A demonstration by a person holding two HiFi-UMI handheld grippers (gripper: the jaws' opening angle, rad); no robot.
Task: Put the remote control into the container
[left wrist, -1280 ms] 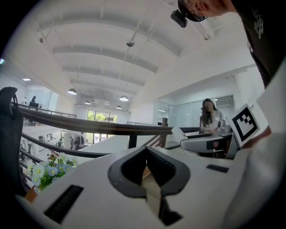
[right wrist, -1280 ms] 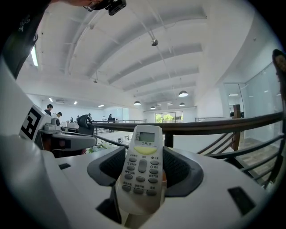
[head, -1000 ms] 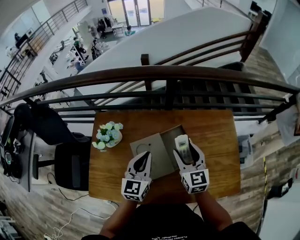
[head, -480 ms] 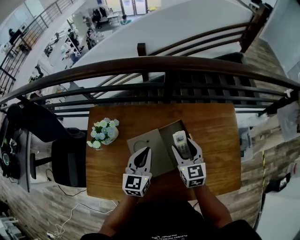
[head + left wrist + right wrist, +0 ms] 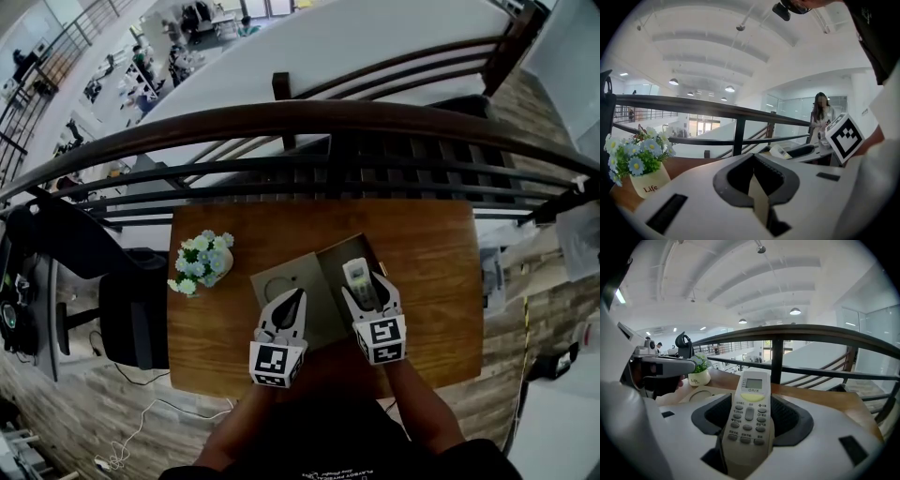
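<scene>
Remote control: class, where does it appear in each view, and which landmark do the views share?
Head view: remote control right of centre, in right gripper.
Left gripper view: remote control small, right of middle.
Right gripper view: remote control central, between the jaws.
Shared landmark: flower pot.

A dark curved railing (image 5: pixel 281 122) is running behind the wooden table (image 5: pixel 431 244), and a black office chair (image 5: pixel 131 314) is standing on the wood-plank floor (image 5: pixel 70 408). Ceiling lights (image 5: pixel 795 311) are glowing under a white arched ceiling (image 5: pixel 740 268).
</scene>
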